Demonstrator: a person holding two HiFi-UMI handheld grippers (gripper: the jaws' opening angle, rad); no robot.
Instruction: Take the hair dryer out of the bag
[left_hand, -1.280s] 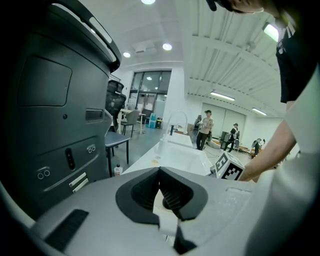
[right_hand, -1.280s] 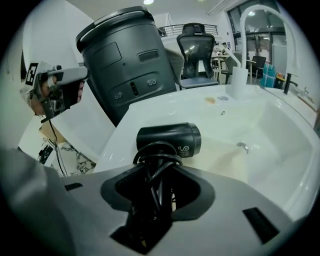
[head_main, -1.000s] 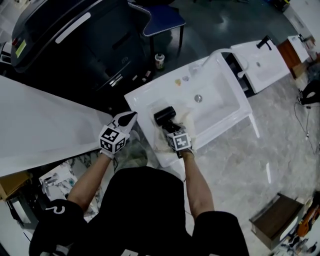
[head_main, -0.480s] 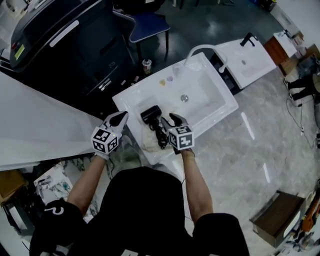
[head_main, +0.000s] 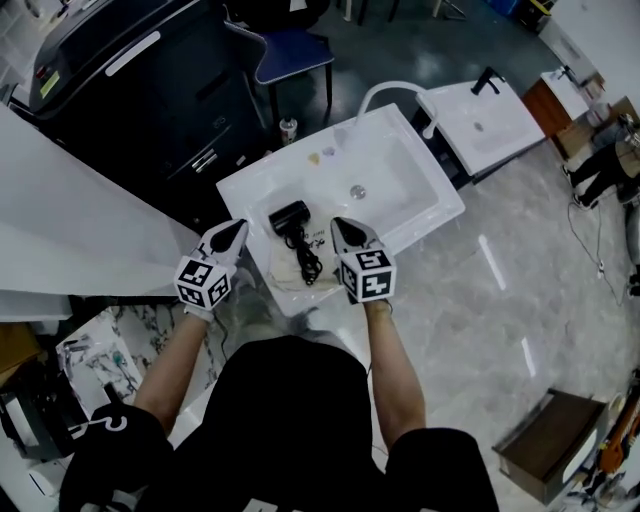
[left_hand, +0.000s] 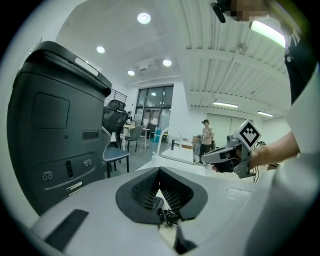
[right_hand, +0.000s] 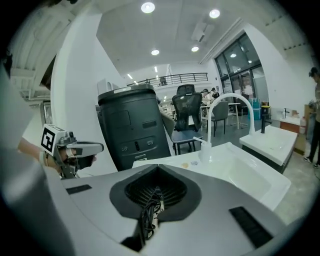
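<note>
The hair dryer (head_main: 290, 216) lies by the near corner of the sink (head_main: 400, 200), its cord on the bag (head_main: 283, 272). The left gripper (head_main: 237, 229) is closed on nothing. The right gripper (head_main: 341, 228) has just been closing, and holds nothing too.

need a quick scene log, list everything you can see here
hair dryer: one, black, in the sink, cord over the bag
bag: one, beige, flat at the sink's near end
sink: one, white, centre
faucet: one, white, arched, on the sink's far rim
second sink: one, white, far right
chair: one, blue, top
machine: one, black, top left
box: one, brown, floor, lower right
left claw: white, shut, empty
right claw: white, just closed, nothing between
</note>
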